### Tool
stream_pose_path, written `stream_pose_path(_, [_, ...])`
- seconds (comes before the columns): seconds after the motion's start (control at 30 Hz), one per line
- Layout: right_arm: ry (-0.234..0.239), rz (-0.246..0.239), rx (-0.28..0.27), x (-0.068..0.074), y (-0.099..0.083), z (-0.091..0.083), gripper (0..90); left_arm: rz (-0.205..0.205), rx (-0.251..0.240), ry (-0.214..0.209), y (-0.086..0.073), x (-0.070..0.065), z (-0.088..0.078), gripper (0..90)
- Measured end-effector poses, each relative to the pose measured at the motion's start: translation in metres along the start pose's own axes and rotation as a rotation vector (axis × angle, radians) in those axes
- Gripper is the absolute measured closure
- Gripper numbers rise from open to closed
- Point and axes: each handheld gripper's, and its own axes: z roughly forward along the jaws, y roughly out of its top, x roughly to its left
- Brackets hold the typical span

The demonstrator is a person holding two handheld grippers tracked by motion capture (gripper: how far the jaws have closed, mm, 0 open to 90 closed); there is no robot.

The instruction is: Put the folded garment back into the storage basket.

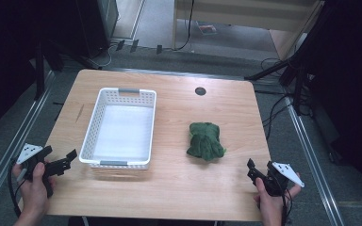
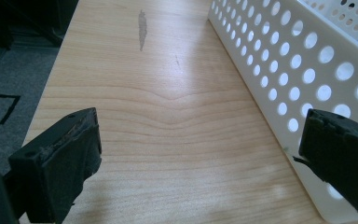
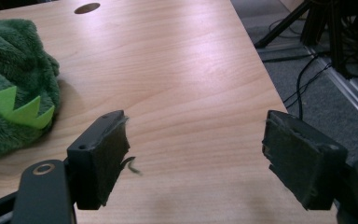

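A green plush toy (image 1: 206,140) with light green felt spikes lies crumpled on the wooden table (image 1: 179,188), right of centre. A white perforated basket (image 1: 122,92) stands left of centre with nothing in it. My left gripper (image 1: 61,154) hovers at the table's front left, just left of the basket, open with bare wood between its jaws (image 2: 200,135). The basket's holed wall (image 2: 279,60) runs along its right side. My right gripper (image 1: 259,165) sits at the front right corner, open and holding nothing (image 3: 196,144). The toy (image 3: 14,79) lies ahead and to its left.
A dark round cable hole (image 1: 200,91) sits near the table's far edge. Tripod legs and cables (image 1: 283,75) crowd the floor to the right. A metal rail (image 1: 9,146) runs along the floor on the left.
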Motion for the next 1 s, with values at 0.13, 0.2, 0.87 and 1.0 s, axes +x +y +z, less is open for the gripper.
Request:
stream_pose_path(0.13, [-0.007,-0.033,0.027,0.01,0.004,0.001,12.9,0.002,0.001,0.002,0.0,0.0,0.0,0.0])
stream_pose_path(0.2, [-0.007,-0.039,0.028,0.013,0.006,0.0,13.2,0.002,0.0,0.002,0.0,0.0,0.0,0.0])
stream_pose_path(0.87, [0.054,0.025,0.204,0.077,0.048,-0.001,0.0,-0.012,-0.013,-0.003,0.0,0.001,0.0,0.0])
stream_pose_path(1.0, [0.063,0.008,0.213,0.087,0.053,0.001,0.0,-0.01,-0.011,-0.002,-0.001,0.001,-0.001,0.0])
